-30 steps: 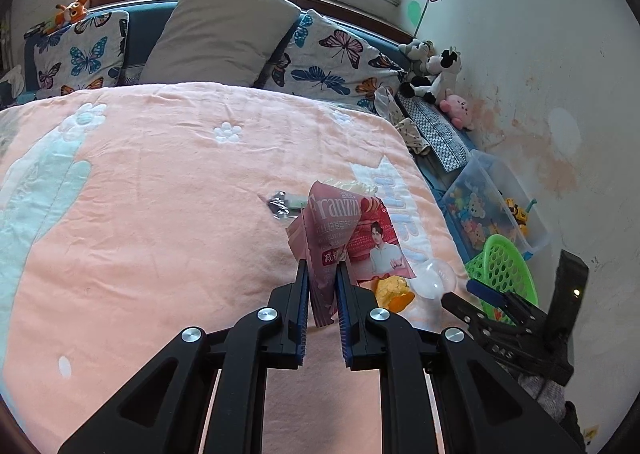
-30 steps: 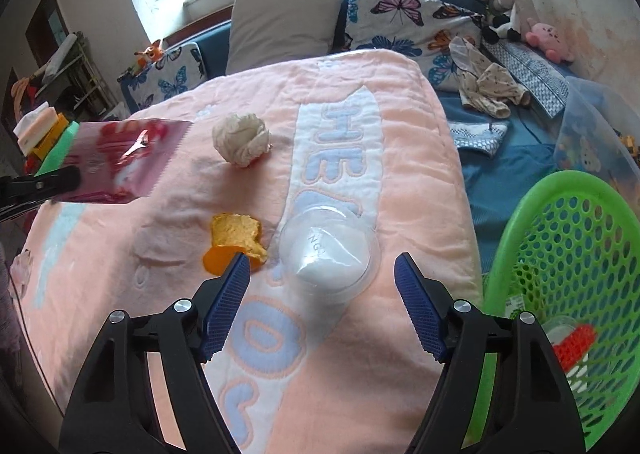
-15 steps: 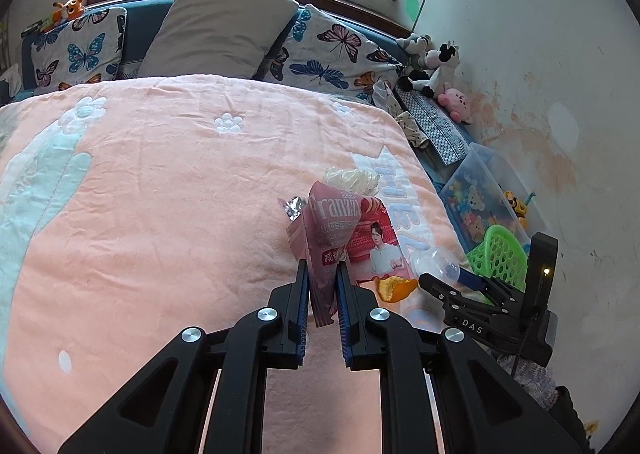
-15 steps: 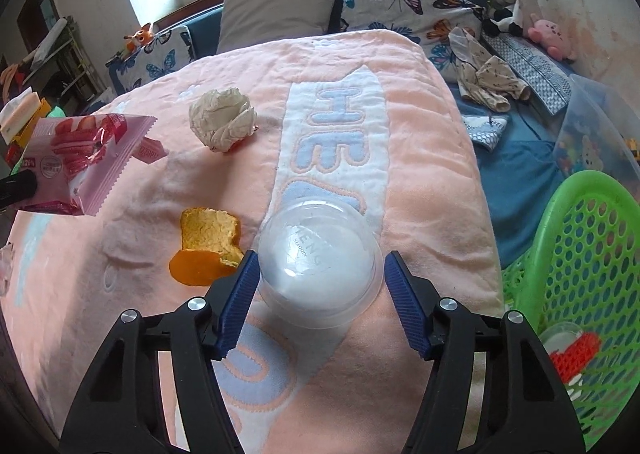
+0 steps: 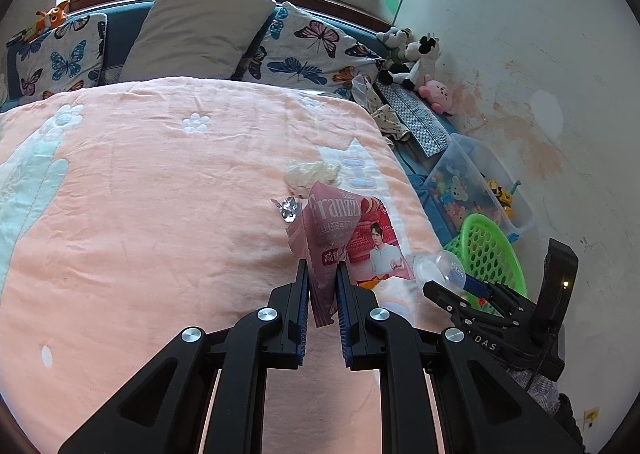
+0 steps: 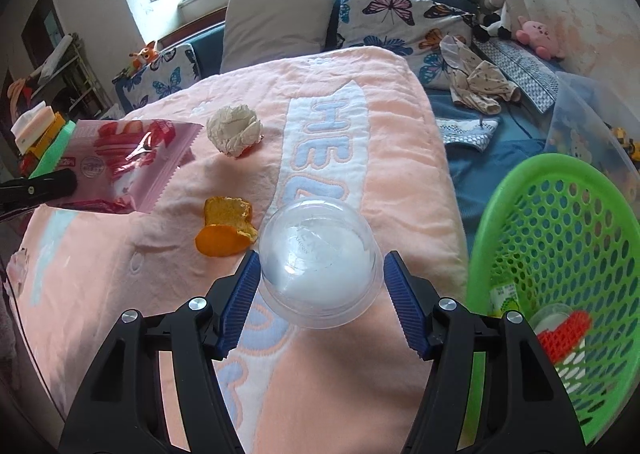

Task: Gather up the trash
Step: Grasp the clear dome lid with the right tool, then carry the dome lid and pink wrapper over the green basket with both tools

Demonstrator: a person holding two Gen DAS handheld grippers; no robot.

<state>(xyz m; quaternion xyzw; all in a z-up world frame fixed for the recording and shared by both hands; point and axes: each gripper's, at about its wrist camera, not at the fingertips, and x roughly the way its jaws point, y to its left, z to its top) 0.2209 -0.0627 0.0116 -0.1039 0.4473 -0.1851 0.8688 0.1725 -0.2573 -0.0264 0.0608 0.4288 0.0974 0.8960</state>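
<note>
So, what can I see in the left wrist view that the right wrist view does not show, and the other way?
Only the left wrist view shows the small crumpled silver foil scrap and the left gripper shut on the pink snack wrapper. Only the right wrist view shows the red toy piece inside the green plastic basket and the whole orange peel. Both show the wrapper, the crumpled white paper ball, the clear plastic dome lid between the right gripper's open fingers, and the basket.
</note>
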